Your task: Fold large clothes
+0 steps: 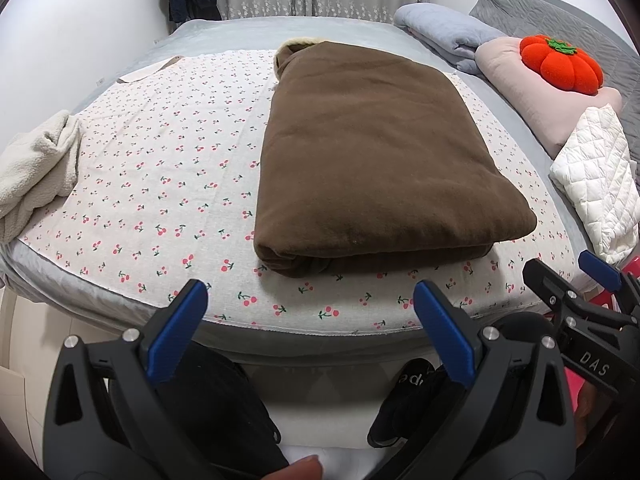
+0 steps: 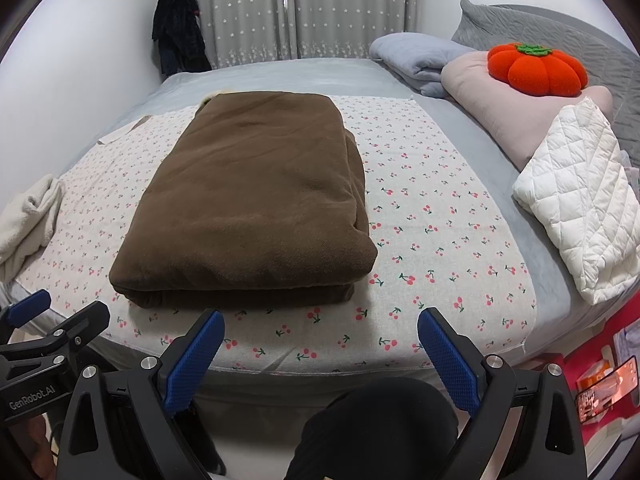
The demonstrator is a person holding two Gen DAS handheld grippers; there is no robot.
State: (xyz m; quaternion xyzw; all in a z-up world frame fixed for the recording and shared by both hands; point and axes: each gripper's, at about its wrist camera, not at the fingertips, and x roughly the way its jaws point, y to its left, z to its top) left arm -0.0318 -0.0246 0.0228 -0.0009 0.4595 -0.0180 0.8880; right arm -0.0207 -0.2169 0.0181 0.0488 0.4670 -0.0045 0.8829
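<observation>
A large brown garment (image 1: 372, 152) lies folded into a thick rectangle on the cherry-print sheet (image 1: 160, 168) of the bed; a cream lining shows at its far end. It also shows in the right wrist view (image 2: 256, 200). My left gripper (image 1: 310, 300) is open and empty, held off the near bed edge, short of the garment. My right gripper (image 2: 320, 330) is open and empty, also short of the near edge. The right gripper shows at the right of the left wrist view (image 1: 568, 276); the left gripper shows at the left of the right wrist view (image 2: 56, 312).
A cream fleece garment (image 1: 36, 168) lies at the bed's left edge. At the right are a white quilted bundle (image 2: 580, 200), a pink pillow (image 2: 500, 96) with an orange pumpkin cushion (image 2: 536, 70), and a rolled blue blanket (image 2: 412, 56). Dark clothes (image 2: 176, 36) hang by the curtain.
</observation>
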